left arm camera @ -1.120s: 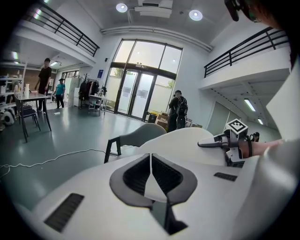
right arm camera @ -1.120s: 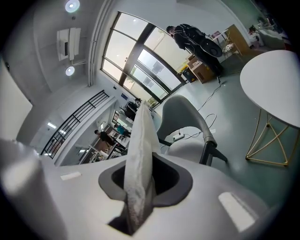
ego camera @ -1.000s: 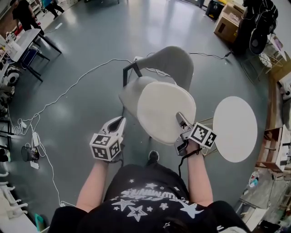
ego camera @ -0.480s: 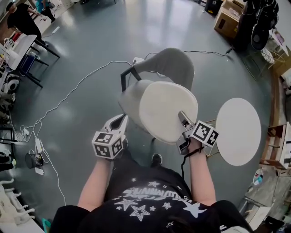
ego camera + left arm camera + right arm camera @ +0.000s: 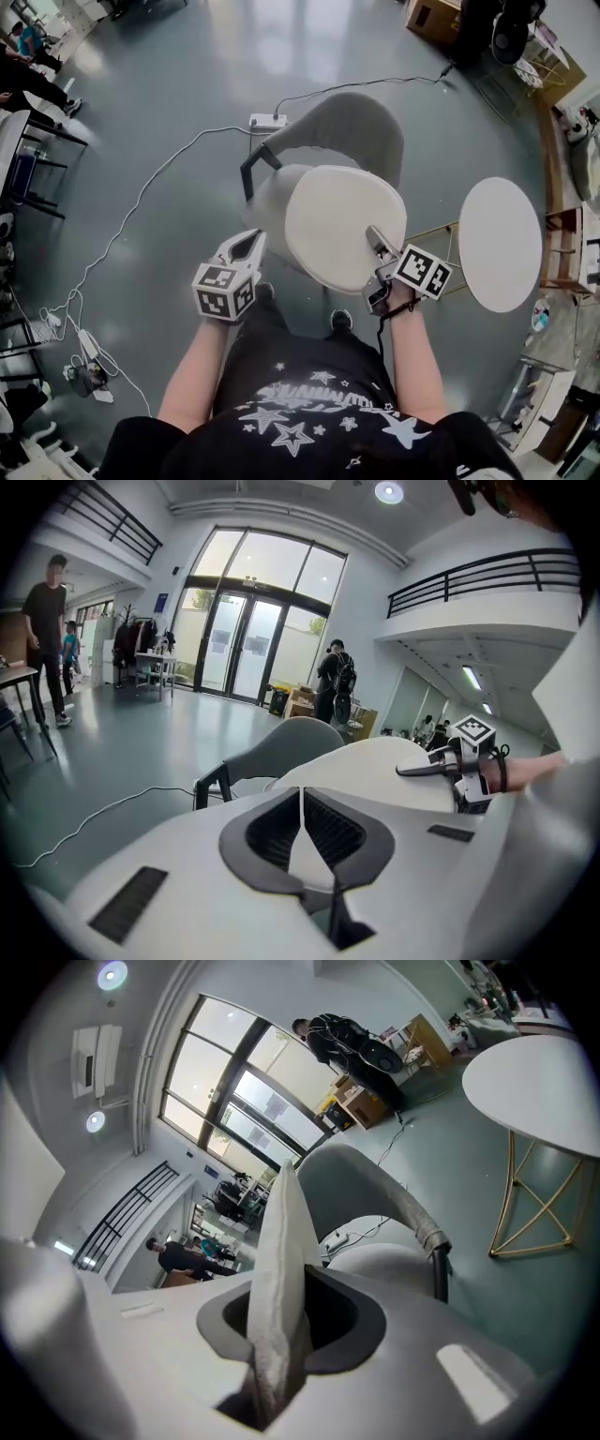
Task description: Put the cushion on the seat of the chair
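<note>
Cream fabric fills your right gripper [image 5: 375, 239]: its jaws pinch the near rim of the round cushion [image 5: 342, 220], and the right gripper view shows that rim standing edge-on between them. The cushion is over the grey chair [image 5: 354, 129] and covers most of the seat [image 5: 267, 202], with a strip of seat showing at the cushion's left side. Whether the cushion rests on the seat, I can't tell.

Your left gripper [image 5: 249, 242] has its jaws pressed together with nothing between them. It sits just beside the seat's left front edge, apart from the cushion.

To your right a white round table [image 5: 500, 244] stands on thin gold legs, apart from the chair. Behind the chair a power strip [image 5: 265, 120] lies on the grey floor [image 5: 187, 75], and a white cable [image 5: 141, 202] runs off from it to the left.
</note>
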Action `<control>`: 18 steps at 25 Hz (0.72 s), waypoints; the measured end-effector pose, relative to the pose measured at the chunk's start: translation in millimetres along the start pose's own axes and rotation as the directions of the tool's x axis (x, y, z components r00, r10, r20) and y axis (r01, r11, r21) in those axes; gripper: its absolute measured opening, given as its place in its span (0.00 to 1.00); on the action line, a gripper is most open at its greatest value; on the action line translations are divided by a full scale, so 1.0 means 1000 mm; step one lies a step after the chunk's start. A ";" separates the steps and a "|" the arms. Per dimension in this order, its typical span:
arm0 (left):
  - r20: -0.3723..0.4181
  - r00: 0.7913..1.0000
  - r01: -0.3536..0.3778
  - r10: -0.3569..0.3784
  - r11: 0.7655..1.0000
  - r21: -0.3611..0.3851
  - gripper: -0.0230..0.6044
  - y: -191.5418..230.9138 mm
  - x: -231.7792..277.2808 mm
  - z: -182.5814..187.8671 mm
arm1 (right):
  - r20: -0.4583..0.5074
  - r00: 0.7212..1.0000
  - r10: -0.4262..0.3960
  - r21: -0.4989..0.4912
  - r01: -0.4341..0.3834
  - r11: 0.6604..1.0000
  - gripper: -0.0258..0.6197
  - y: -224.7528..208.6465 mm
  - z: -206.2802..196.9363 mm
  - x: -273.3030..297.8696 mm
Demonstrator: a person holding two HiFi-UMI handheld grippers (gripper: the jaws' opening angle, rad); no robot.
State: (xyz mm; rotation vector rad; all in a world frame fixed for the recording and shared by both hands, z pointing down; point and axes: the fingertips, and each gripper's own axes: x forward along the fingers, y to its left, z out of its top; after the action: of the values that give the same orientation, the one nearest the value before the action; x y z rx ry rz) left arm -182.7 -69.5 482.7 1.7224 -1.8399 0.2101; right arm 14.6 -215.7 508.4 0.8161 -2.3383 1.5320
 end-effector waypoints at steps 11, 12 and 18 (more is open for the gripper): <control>-0.120 0.980 0.161 -0.156 0.986 0.037 0.07 0.087 0.026 0.000 | 0.079 0.989 -0.128 0.109 0.119 0.987 0.13 0.029 -0.047 0.057; -0.134 0.977 0.175 -0.168 0.984 0.042 0.07 0.092 0.028 -0.002 | 0.086 0.987 -0.139 0.119 0.129 0.985 0.13 0.030 -0.052 0.060; -0.211 0.956 0.221 -0.204 0.974 0.059 0.07 0.124 0.044 -0.028 | 0.110 0.980 -0.167 0.141 0.151 0.978 0.13 0.028 -0.076 0.086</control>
State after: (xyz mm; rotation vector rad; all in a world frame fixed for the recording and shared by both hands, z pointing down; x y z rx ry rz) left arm -290.3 -75.4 563.0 1.8655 -1.5060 0.3644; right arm -79.5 -167.1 559.8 1.1294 -2.2085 1.6234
